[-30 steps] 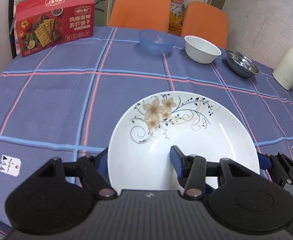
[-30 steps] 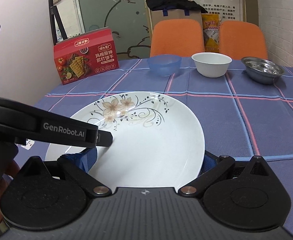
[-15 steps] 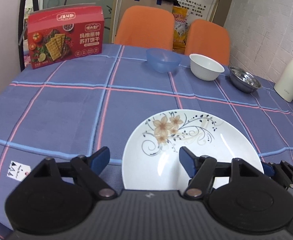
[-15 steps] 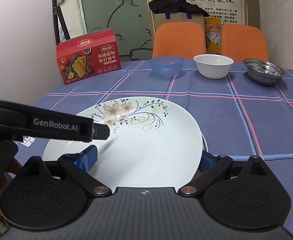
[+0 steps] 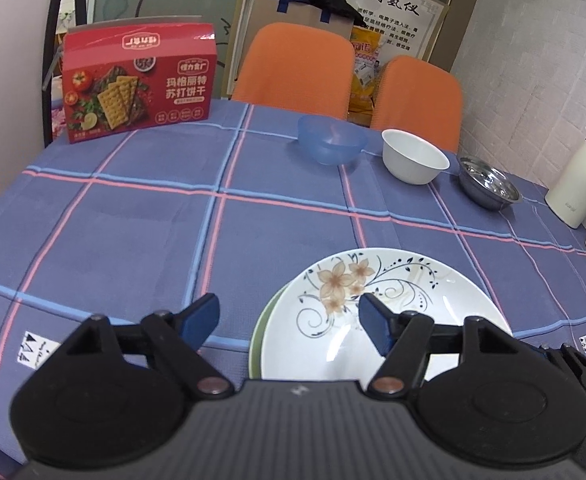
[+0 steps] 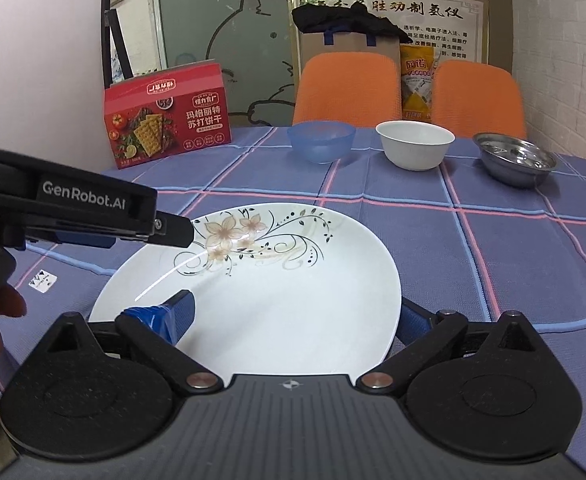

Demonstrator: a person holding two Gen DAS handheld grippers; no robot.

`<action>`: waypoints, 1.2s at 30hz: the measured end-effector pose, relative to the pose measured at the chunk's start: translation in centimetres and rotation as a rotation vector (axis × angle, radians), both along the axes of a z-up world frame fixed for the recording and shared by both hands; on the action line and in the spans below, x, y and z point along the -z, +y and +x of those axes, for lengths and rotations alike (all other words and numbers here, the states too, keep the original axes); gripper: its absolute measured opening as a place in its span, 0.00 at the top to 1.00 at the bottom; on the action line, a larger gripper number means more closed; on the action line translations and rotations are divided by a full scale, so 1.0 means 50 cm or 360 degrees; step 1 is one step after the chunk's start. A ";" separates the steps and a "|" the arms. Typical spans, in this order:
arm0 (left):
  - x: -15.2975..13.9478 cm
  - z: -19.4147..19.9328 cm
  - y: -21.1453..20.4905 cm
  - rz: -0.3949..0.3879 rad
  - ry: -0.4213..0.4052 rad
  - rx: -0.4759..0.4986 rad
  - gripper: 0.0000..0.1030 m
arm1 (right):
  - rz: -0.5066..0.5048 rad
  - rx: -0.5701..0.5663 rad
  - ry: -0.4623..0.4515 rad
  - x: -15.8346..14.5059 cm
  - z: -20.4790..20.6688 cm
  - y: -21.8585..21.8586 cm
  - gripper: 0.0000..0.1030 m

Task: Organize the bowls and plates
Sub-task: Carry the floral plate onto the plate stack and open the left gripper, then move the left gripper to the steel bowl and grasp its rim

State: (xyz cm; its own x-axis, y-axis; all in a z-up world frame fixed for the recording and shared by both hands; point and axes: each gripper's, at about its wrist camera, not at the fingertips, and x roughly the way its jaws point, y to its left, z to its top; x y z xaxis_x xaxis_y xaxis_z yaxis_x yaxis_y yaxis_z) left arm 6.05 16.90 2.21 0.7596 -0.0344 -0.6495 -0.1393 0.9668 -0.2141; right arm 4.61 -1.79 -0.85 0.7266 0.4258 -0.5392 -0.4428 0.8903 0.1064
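A round table (image 5: 141, 220) under a blue checked cloth carried everything. Near its front edge lay a white flowered plate (image 5: 389, 320), and the left wrist view showed the rim of a greenish plate (image 5: 255, 344) peeking out beneath its left side, so the flowered one sat on top.

A red cracker box (image 5: 139, 80) stood upright at the far left edge. Along the far edge, left to right, stood a blue plastic bowl (image 5: 331, 140), a white bowl (image 5: 415, 160) and a steel bowl (image 5: 489, 186), each apart from its neighbour. Two white jugs (image 5: 581, 178) stood at the right edge.

The right gripper (image 6: 293, 316) reached over the flowered plate from the front edge, its jaws spread wide with one finger over the plate's left part and the other at its right rim; whether they pressed on the plate could not be told.

The left gripper (image 5: 289, 320) hung above the plate's left rim, jaws wide apart and gripping nothing.
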 end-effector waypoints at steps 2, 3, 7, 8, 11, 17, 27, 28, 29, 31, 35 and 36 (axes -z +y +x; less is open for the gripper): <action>-0.002 0.001 -0.001 -0.0003 -0.0001 0.0001 0.33 | 0.0049 0.0026 0.0016 -0.001 0.003 -0.010 0.13; -0.004 0.002 -0.001 -0.0002 -0.0003 0.0001 0.33 | 0.0009 0.0022 0.0017 0.000 0.004 -0.007 0.13; -0.010 0.003 -0.003 -0.0002 -0.0015 -0.0003 0.33 | 0.0162 0.0073 0.0029 -0.014 0.012 -0.042 0.14; -0.012 0.003 -0.005 -0.0007 -0.0017 -0.0003 0.33 | 0.0162 0.0055 0.0020 -0.019 0.012 -0.043 0.14; -0.016 0.005 -0.011 -0.0006 -0.0024 0.0000 0.33 | 0.0136 0.0025 -0.0022 -0.034 0.006 -0.040 0.14; -0.017 0.012 -0.027 0.0020 -0.0013 0.0028 0.33 | 0.0158 0.0090 0.0028 -0.020 0.027 -0.070 0.14; -0.015 0.022 -0.019 0.0018 0.0006 -0.0001 0.32 | 0.0056 -0.0016 0.0050 -0.002 0.024 -0.027 0.13; -0.013 0.025 -0.017 0.0008 0.0015 -0.0007 0.32 | 0.0077 -0.0013 0.0063 -0.004 0.027 -0.031 0.13; -0.012 0.027 -0.015 -0.0006 0.0019 -0.0008 0.32 | 0.0064 -0.0017 0.0064 -0.005 0.029 -0.030 0.13; -0.013 0.031 -0.013 -0.0030 0.0024 0.0001 0.32 | 0.0038 -0.0029 0.0029 -0.006 0.028 -0.031 0.14; -0.021 0.053 -0.025 -0.0039 0.0029 0.0034 0.32 | 0.0125 0.0035 0.0028 -0.022 0.045 -0.076 0.14; -0.024 0.062 -0.031 -0.0046 0.0032 0.0051 0.32 | 0.0130 0.0055 0.0023 -0.027 0.052 -0.088 0.14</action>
State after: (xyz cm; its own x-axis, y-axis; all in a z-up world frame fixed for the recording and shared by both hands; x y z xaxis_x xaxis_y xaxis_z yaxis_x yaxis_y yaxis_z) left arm 9.14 15.36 3.39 0.7447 -0.0773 -0.6629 -0.1131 0.9643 -0.2395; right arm 7.19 -6.19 0.50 0.7339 0.4435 -0.5145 -0.4098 0.8931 0.1854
